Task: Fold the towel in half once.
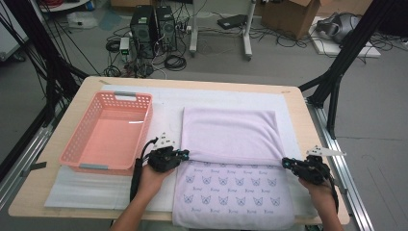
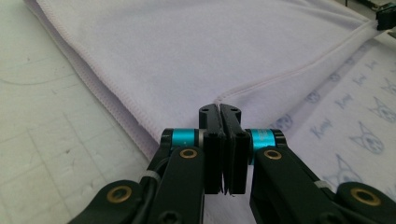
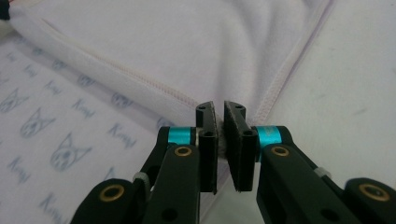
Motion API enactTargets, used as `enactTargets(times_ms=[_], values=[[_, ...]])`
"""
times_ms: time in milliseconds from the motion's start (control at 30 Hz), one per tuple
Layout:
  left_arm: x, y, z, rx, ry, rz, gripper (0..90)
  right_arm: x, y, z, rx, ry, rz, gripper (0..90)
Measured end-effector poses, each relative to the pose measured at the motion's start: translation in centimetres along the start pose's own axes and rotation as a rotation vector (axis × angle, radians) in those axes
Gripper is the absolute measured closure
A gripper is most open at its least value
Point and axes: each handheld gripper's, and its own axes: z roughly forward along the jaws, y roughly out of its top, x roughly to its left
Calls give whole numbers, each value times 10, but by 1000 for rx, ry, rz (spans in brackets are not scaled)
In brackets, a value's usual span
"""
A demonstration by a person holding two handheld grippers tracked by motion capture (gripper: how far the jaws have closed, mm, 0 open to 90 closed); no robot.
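Observation:
A lilac towel [image 1: 231, 130] lies on the table. Its plain far part is folded over the near part, which is printed with cat faces. My left gripper [image 1: 185, 155] is at the left end of the folded edge. In the left gripper view its jaws [image 2: 219, 109] are pressed together on the towel [image 2: 210, 46] at the corner where the seam ends. My right gripper [image 1: 285, 162] is at the right end of the same edge. In the right gripper view its jaws [image 3: 219, 108] pinch a bit of the towel [image 3: 187, 46] between the pads.
An empty pink plastic basket [image 1: 77, 132] stands on the left of the white mat [image 1: 82, 190], close to my left hand. The wooden table [image 1: 298, 110] ends just right of my right hand. Black frame posts stand at both sides.

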Motion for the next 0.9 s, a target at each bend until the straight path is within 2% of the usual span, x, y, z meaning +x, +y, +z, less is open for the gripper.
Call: enactTargets(times_ms=[200, 333, 633, 767, 900], values=[[-11, -15, -14, -40, 1, 36, 880, 14, -9, -13, -7, 10, -34, 838], [-15, -19, -21, -66, -10, 47, 881, 17, -12, -19, -19, 5, -43, 839], [-28, -20, -46, -129, -43, 39, 880, 26, -16, -38, -60, 28, -71, 841], [-34, -25, -52, -134, -55, 33, 879, 31, -20, -43, -61, 31, -87, 840], [-43, -30, -56, -140, -49, 26, 879, 36, -26, -50, -57, 35, -87, 841]])
